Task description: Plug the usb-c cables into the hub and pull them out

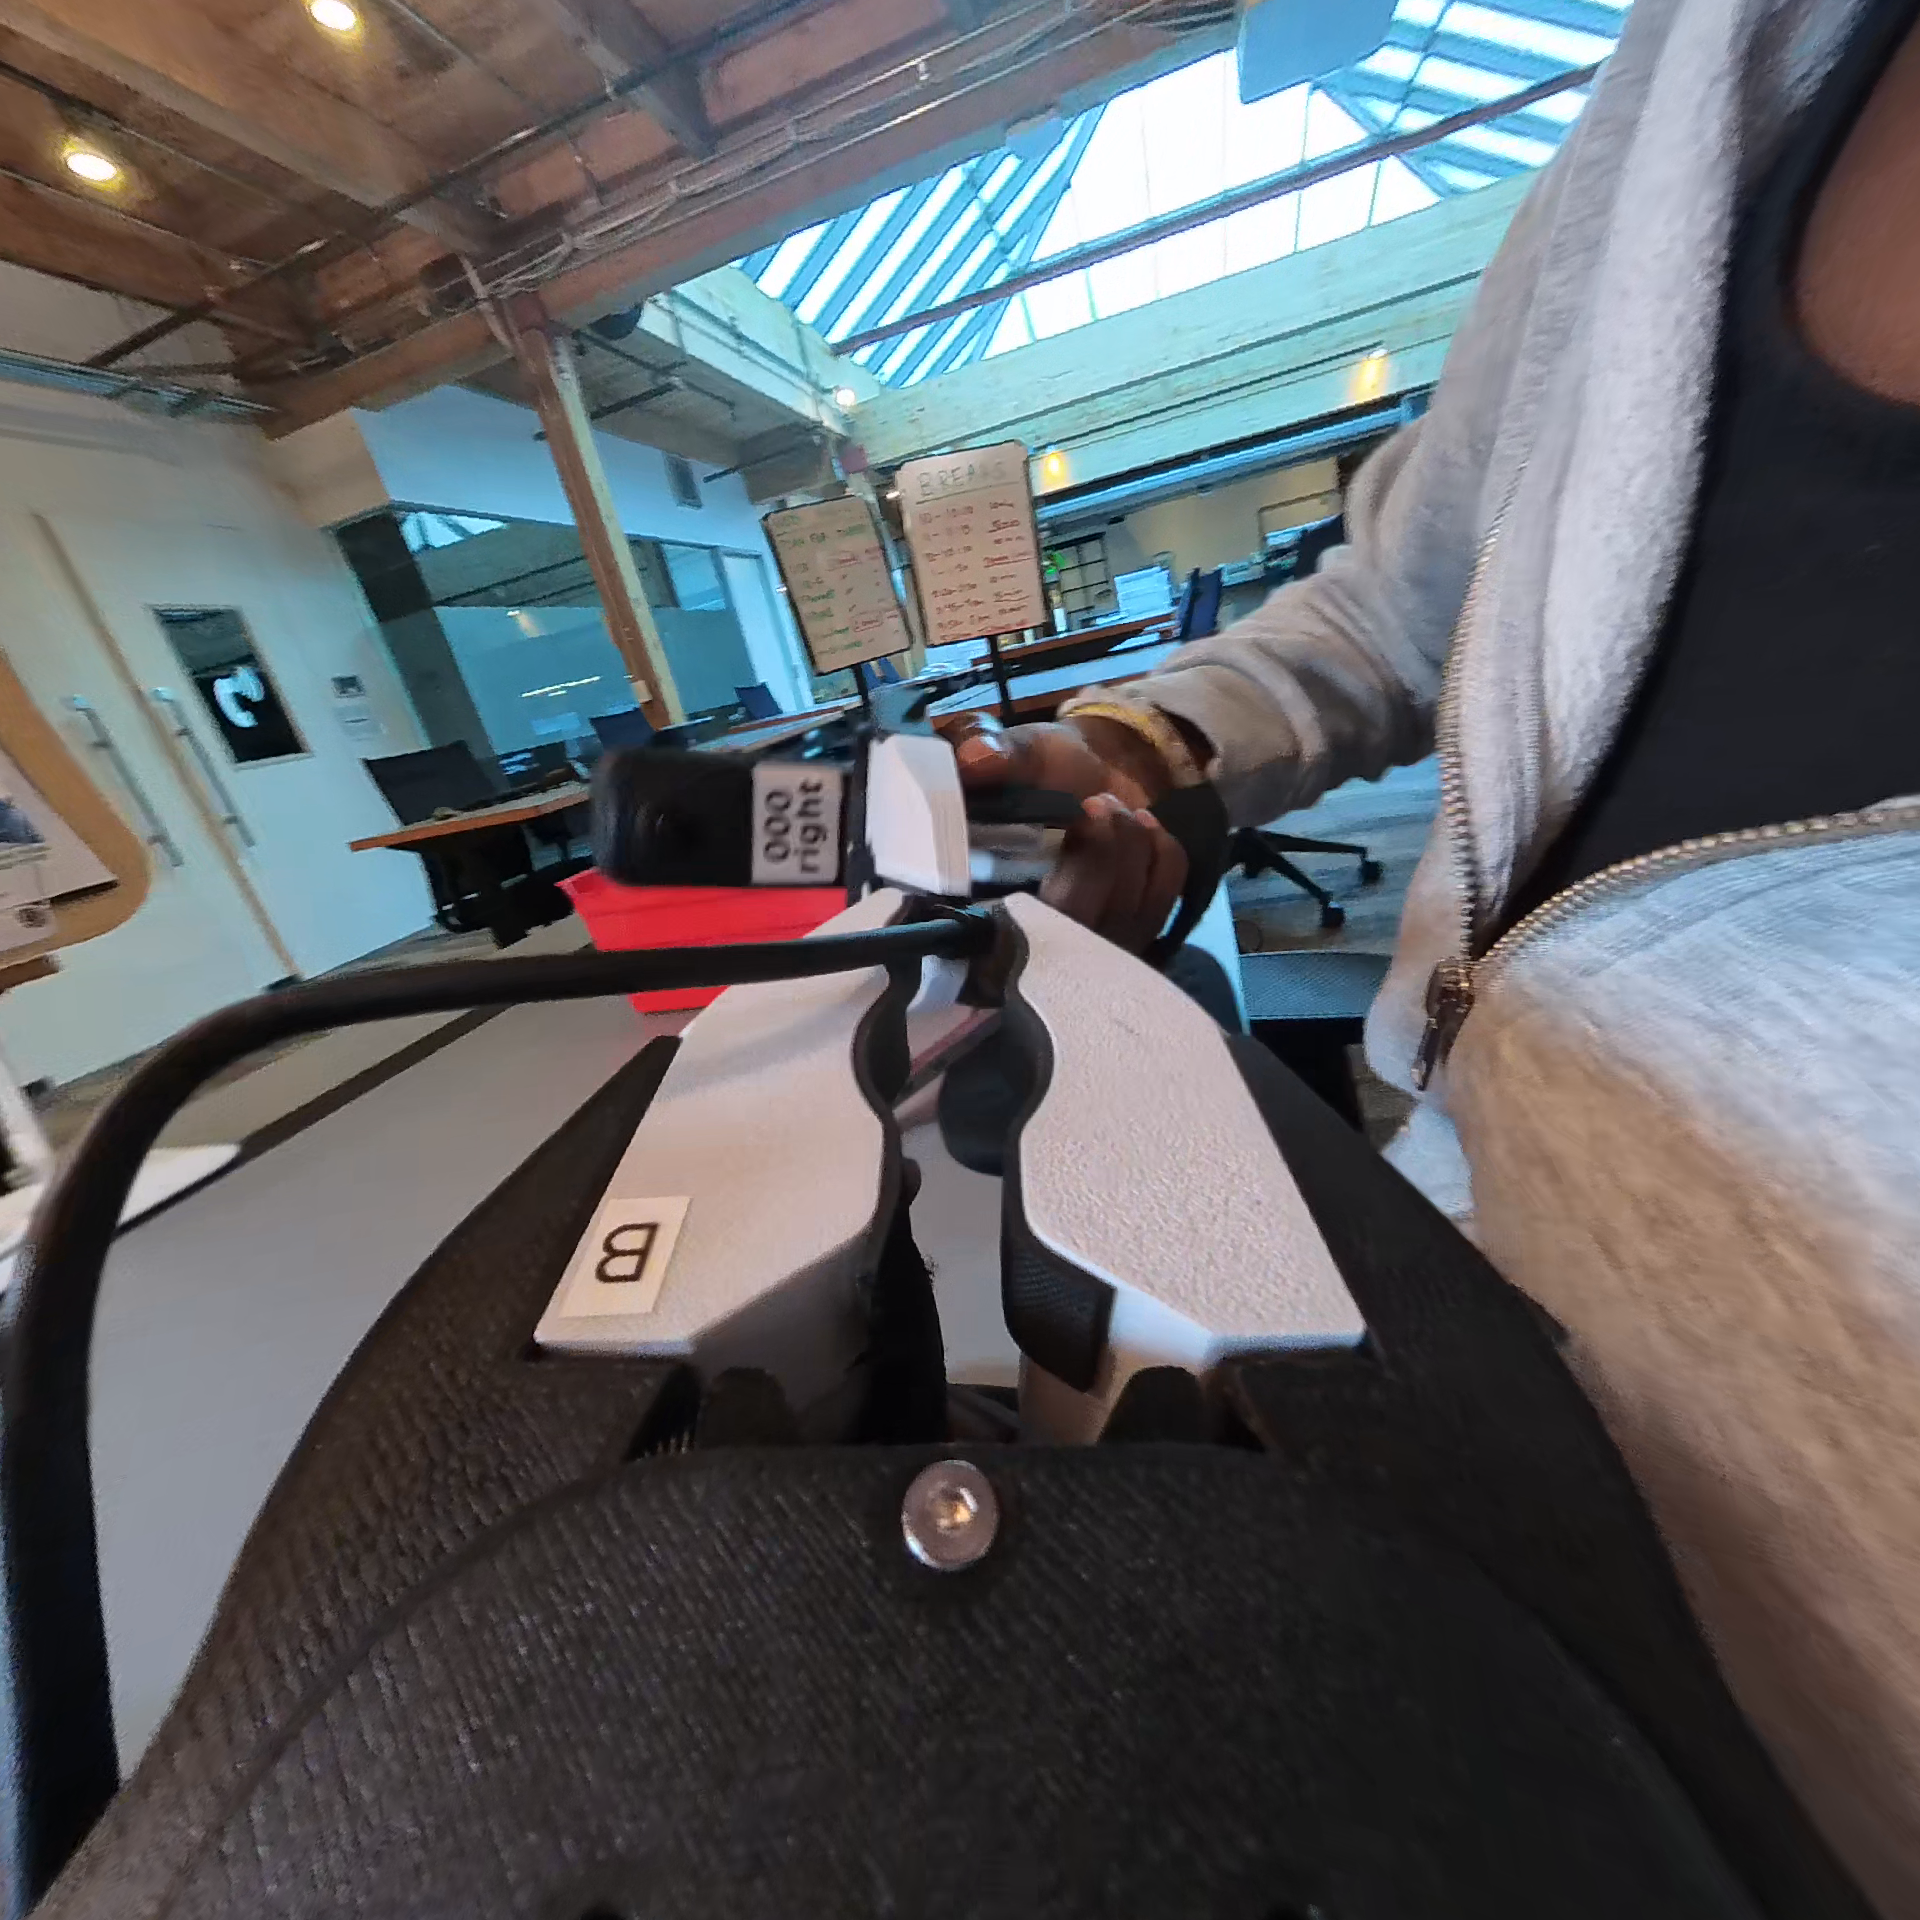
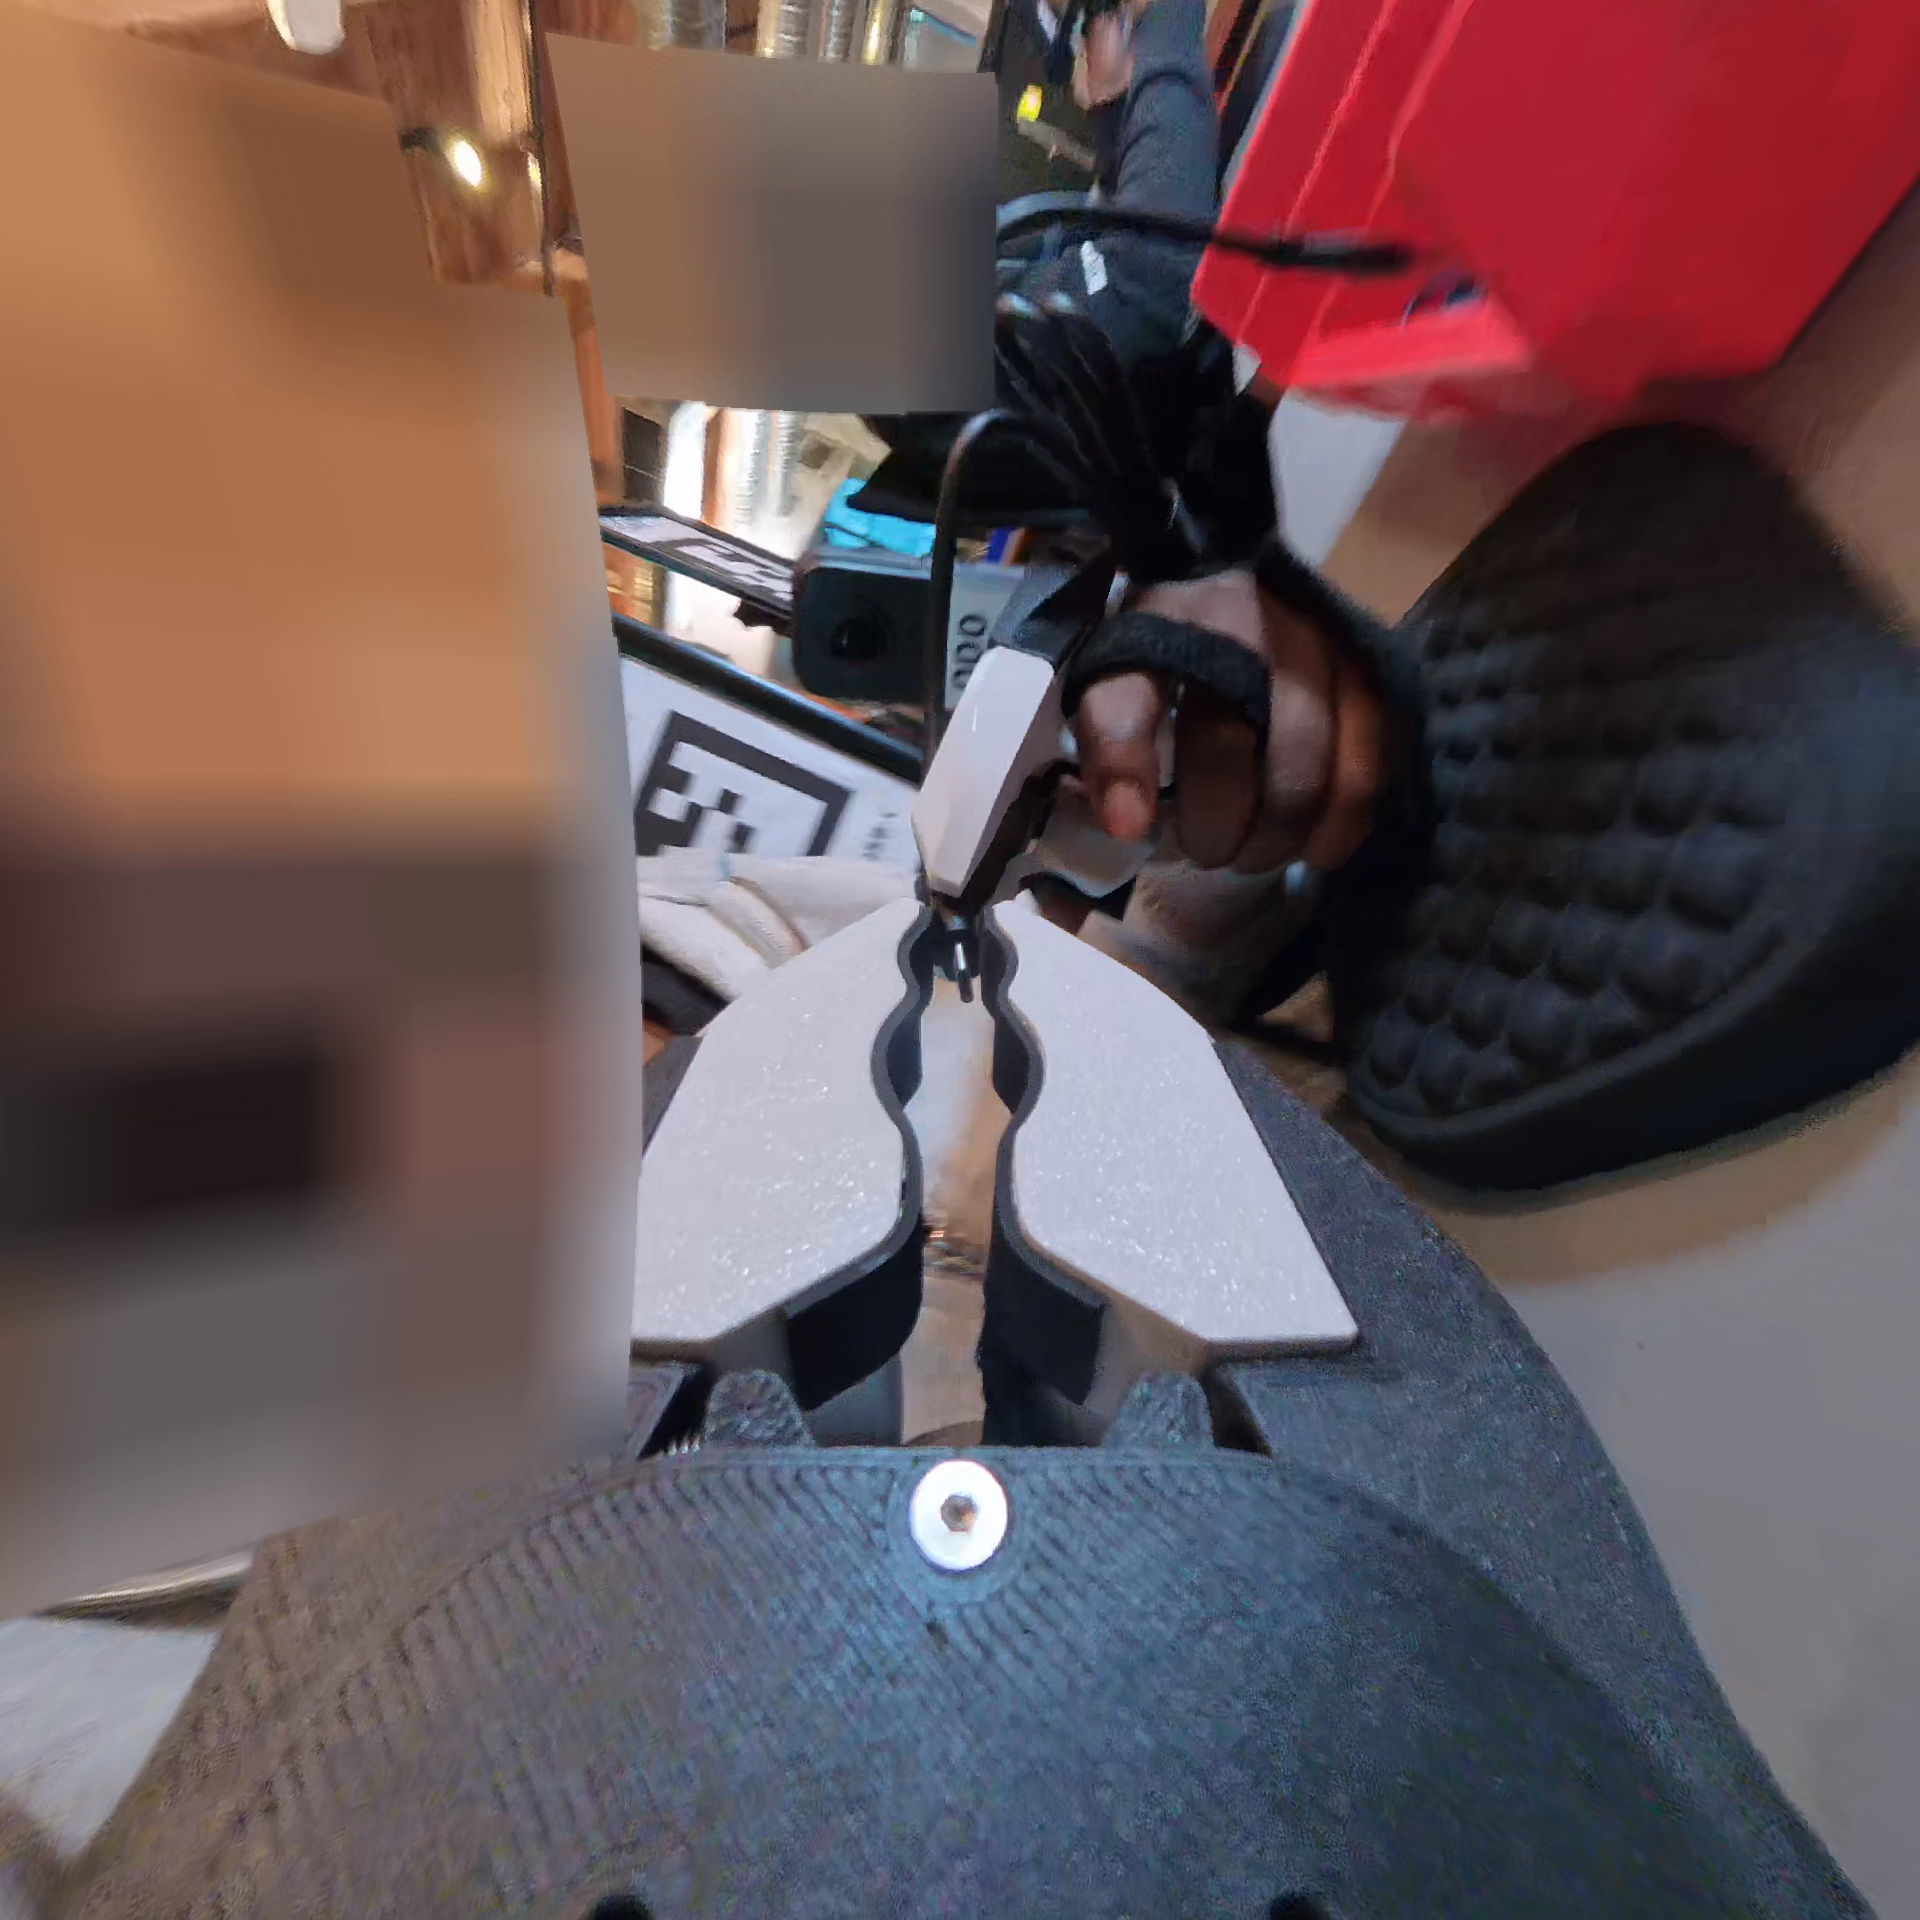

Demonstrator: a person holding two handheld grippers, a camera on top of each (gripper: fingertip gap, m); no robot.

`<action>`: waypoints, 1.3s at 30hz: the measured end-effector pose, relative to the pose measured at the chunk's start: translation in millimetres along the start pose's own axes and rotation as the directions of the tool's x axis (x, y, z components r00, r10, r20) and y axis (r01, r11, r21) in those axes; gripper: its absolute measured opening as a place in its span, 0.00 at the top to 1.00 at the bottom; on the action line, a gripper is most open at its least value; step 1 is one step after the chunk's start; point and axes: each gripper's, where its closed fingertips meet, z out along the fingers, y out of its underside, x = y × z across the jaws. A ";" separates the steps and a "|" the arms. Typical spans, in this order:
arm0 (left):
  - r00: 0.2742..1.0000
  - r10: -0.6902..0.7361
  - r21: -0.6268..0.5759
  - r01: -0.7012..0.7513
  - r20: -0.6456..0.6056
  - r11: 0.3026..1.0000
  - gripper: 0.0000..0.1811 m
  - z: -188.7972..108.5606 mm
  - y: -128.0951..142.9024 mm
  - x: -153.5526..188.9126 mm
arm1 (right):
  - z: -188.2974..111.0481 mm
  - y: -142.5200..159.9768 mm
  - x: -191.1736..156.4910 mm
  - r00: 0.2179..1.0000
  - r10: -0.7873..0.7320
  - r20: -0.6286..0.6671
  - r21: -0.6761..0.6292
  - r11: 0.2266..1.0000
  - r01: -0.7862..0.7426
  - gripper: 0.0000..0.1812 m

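Beyond the jaws in the left wrist view, an open office stretches back: wooden desks (image 1: 468, 821) with dark office chairs (image 1: 431, 790), two whiteboards (image 1: 966, 545) on stands, and a timber post (image 1: 597, 520). Up and left of the jaws, exposed wood ceiling beams (image 1: 312, 156) carry round lights; up and right, a bright skylight (image 1: 1195, 187). Far left stands a white door (image 1: 197, 790). The grey bench (image 1: 343, 1174) lies left of the jaws.

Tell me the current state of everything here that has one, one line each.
left gripper, fingers shut on the black cable.
right gripper, fingers shut on the silvery hub.
black cable, pinched near its plug end, the rest looping slack to the left.
silvery hub, clamped between the fingers; whether a plug is seated cannot be told.
red bin, upright, contents hidden.
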 end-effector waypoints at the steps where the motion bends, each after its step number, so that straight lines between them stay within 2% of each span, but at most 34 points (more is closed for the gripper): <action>1: 1.000 0.015 -0.010 -0.015 0.026 1.000 0.93 1.1 1.0 -2.4 | -3.5 -3.5 1.1 0.993 -0.109 -0.050 0.016 0.994 0.110 0.94; 2: 0.999 0.027 -0.008 -0.027 0.038 1.000 0.93 1.7 0.3 -2.6 | -10.6 -8.9 1.6 0.965 -0.232 -0.119 0.032 0.971 0.237 0.86; 4: 0.997 0.024 -0.015 -0.023 0.080 1.000 0.93 1.3 1.7 -7.1 | -35.8 -22.3 -2.5 0.862 -0.424 -0.276 0.047 0.890 0.453 0.73; 6: 0.994 0.016 -0.011 -0.015 0.107 1.000 0.93 0.5 1.8 -10.9 | -72.1 -35.3 -6.6 0.749 -0.483 -0.455 0.054 0.824 0.564 0.65; 7: 0.994 0.012 -0.013 -0.011 0.110 1.000 0.93 0.6 2.0 -12.0 | -94.9 -40.1 -1.4 0.672 -0.471 -0.571 0.032 0.805 0.592 0.65; 9: 0.994 0.011 -0.012 -0.010 0.111 1.000 0.93 1.1 2.9 -12.5 | -137.8 -39.7 13.4 0.518 -0.428 -0.740 -0.036 0.795 0.605 0.63; 10: 0.993 0.013 -0.011 -0.012 0.113 1.000 0.93 1.0 3.1 -12.6 | -153.0 -34.9 21.2 0.480 -0.394 -0.784 -0.052 0.812 0.582 0.64; 12: 0.993 0.014 -0.008 -0.013 0.117 1.000 0.93 0.2 3.0 -12.7 | -170.6 -20.8 37.4 0.455 -0.329 -0.828 -0.065 0.861 0.505 0.66; 16: 0.993 0.002 -0.011 -0.001 0.122 1.000 0.93 -0.1 4.3 -13.9 | -186.8 0.9 73.5 0.377 -0.291 -0.879 -0.142 0.916 0.376 0.68; 18: 0.993 0.003 -0.012 -0.002 0.115 1.000 0.93 0.0 4.4 -13.0 | -186.6 8.6 91.6 0.377 -0.282 -0.882 -0.173 0.939 0.297 0.67; 19: 0.994 0.006 -0.012 -0.005 0.111 1.000 0.93 0.1 4.5 -12.2 | -183.9 10.1 98.2 0.413 -0.252 -0.875 -0.152 0.953 0.261 0.68; 22: 0.994 0.015 -0.017 -0.013 0.106 1.000 0.93 0.5 5.1 -10.9 | -176.1 10.9 110.9 0.608 -0.029 -0.793 0.031 0.996 0.089 0.70; 24: 0.995 0.018 -0.019 -0.016 0.097 1.000 0.93 0.8 5.6 -9.5 | -177.4 10.2 112.1 0.689 0.080 -0.720 0.103 0.995 -0.008 0.76; 27: 0.996 0.013 -0.020 -0.011 0.093 1.000 0.93 0.8 6.4 -9.7 | -180.9 15.1 110.9 0.689 0.080 -0.721 0.071 0.997 -0.042 0.77; 29: 0.996 0.003 -0.017 -0.002 0.090 1.000 0.93 0.7 6.6 -10.2 | -179.2 20.3 110.0 0.694 0.055 -0.718 0.038 0.998 -0.040 0.89; 31: 0.995 -0.003 -0.011 0.004 0.096 1.000 0.93 0.1 5.9 -11.5 | -172.9 21.1 107.1 0.725 0.039 -0.688 0.037 0.999 -0.019 0.89; 33: 0.994 0.002 -0.004 -0.001 0.107 1.000 0.93 -0.7 4.6 -12.3 | -170.5 12.0 103.7 0.712 -0.010 -0.702 0.058 0.996 0.070 0.89; 34: 0.994 0.008 -0.005 -0.008 0.113 1.000 0.93 -0.7 4.6 -12.5 | -170.5 5.2 100.4 0.677 -0.067 -0.733 0.051 0.987 0.153 0.89; 35: 0.993 0.018 -0.011 -0.016 0.121 1.000 0.93 -0.2 5.2 -12.6 | -172.2 0.8 98.0 0.598 -0.140 -0.789 0.006 0.972 0.235 0.89; 36: 0.992 0.030 -0.020 -0.027 0.123 0.999 0.93 0.6 6.1 -11.9 | -174.3 -0.8 95.6 0.474 -0.239 -0.848 -0.094 0.946 0.310 0.89; 37: 0.992 0.042 -0.030 -0.039 0.123 0.999 0.93 1.6 7.4 -11.0 | -176.7 0.2 93.3 0.314 -0.349 -0.883 -0.232 0.906 0.355 0.89; 38: 0.991 0.053 -0.041 -0.048 0.122 0.998 0.93 2.6 8.7 -10.1 | -179.4 2.8 91.0 0.145 -0.445 -0.884 -0.374 0.857 0.354 0.89; 39: 0.991 0.062 -0.049 -0.057 0.119 0.997 0.93 3.6 9.8 -9.2 | -179.4 7.8 89.1 0.018 -0.521 -0.853 -0.488 0.811 0.321 0.89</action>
